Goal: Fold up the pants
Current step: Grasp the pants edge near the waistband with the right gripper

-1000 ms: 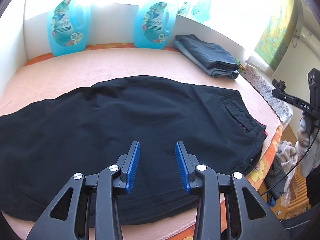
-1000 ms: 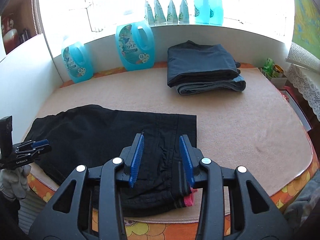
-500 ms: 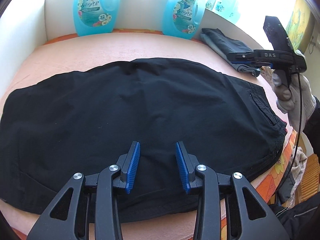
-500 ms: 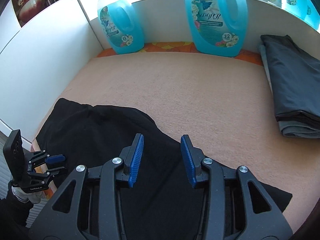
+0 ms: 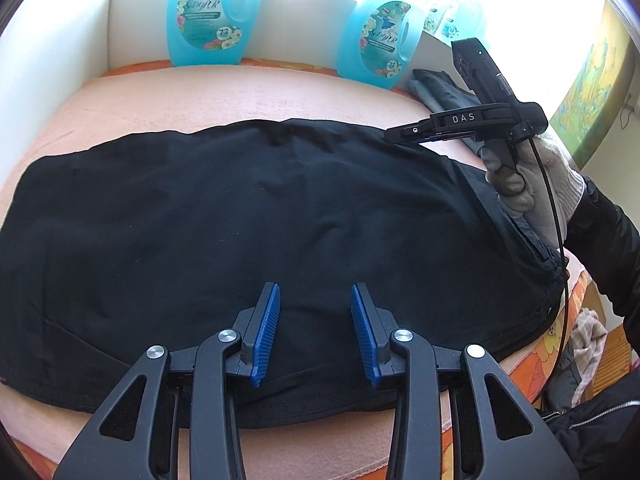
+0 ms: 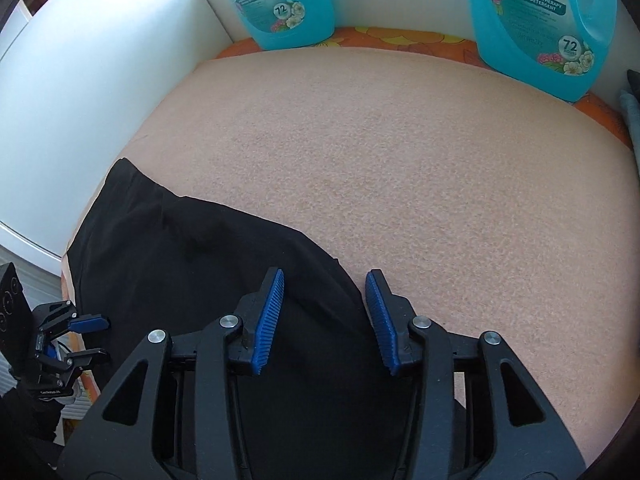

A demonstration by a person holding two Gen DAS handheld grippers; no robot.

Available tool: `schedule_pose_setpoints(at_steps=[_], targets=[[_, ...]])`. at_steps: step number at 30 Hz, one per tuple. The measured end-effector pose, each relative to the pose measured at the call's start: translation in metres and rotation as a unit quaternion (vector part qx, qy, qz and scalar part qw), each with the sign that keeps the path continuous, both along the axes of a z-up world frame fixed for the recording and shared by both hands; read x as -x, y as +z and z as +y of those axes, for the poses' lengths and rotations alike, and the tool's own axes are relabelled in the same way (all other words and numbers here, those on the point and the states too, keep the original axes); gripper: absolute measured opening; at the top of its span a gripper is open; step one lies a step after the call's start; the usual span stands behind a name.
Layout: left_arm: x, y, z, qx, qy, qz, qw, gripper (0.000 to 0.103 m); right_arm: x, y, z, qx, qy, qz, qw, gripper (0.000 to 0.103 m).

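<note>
Pants point(image 5: 248, 216) of black cloth lie spread flat across the peach-coloured towel point(image 5: 200, 96) that covers the table, their length running from the left edge of the left wrist view to the right, where a zipped pocket and the waistband end sit near the table's corner. The left gripper point(image 5: 315, 330) hangs tilted down over the near edge of the cloth; its blue ribbed pads stand apart with only flat fabric seen beyond the gap, and nothing is pinched between them. Whether its tips touch the cloth cannot be told. The right gripper point(image 6: 325, 320) sits over the far edge of the pants: in its own view the left pad lies above black cloth while the right pad lies above bare towel, so the hem line passes through the gap between them. Its jaws are closing, yet a clear gap remains and the pads do not press on the fabric. From the left wrist view the same tool shows side-on, held by a hand in a pale knit glove point(image 5: 532, 184), its tip pointing at the far hem. Two blue detergent bottles point(image 5: 212, 12) stand against the white back wall, well clear of the pants, and a stack of folded grey garments point(image 5: 444, 92) rests beside the right-hand bottle.
</note>
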State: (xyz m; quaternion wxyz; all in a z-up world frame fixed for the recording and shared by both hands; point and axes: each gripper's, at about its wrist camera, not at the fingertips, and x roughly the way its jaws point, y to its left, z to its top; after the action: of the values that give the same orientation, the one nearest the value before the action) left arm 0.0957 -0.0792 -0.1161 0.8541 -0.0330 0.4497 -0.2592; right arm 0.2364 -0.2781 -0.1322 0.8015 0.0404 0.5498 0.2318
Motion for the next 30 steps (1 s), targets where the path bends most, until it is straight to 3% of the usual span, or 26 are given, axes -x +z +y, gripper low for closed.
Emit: schedule_pose_setpoints(at_steps=[2,4,8,15,19,21,23,25,30], targets=[[-0.001,0.0,0.0,0.002,0.0,0.0,1.0,0.035,0.011,0.006,0.002,0.011,-0.001,-0.027,1.0,0.019],[-0.002,-0.001,0.002,0.007,0.002,0.0,1.0,0.035,0.029,0.016,0.004,0.009,0.004,-0.066,0.998,0.014],[-0.002,-0.001,0.003,0.009,0.004,-0.001,1.0,0.035,0.069,0.035,0.019,0.029,0.046,-0.145,0.988,0.012],[0.001,-0.001,0.002,0.006,0.006,-0.005,1.0,0.035,0.103,0.044,0.032,0.059,0.1,-0.199,0.973,0.011],[0.001,-0.001,0.002,0.006,0.008,-0.005,0.9999,0.035,0.094,0.046,0.033,0.122,0.072,-0.233,0.962,0.007],[0.001,-0.001,0.002,0.006,0.007,-0.005,0.9999,0.035,0.078,0.043,0.034,0.165,0.044,-0.243,0.955,0.007],[0.001,0.0,0.002,0.006,0.009,-0.004,0.9999,0.035,0.059,0.037,0.033,0.195,0.019,-0.225,0.955,0.007],[0.001,0.001,0.004,0.007,0.014,-0.002,0.9999,0.035,0.048,0.037,0.025,0.178,0.001,-0.2,0.964,0.007],[0.009,0.008,0.024,0.004,0.05,-0.013,0.9987,0.035,0.057,0.051,0.022,0.136,-0.003,-0.189,0.972,0.007]])
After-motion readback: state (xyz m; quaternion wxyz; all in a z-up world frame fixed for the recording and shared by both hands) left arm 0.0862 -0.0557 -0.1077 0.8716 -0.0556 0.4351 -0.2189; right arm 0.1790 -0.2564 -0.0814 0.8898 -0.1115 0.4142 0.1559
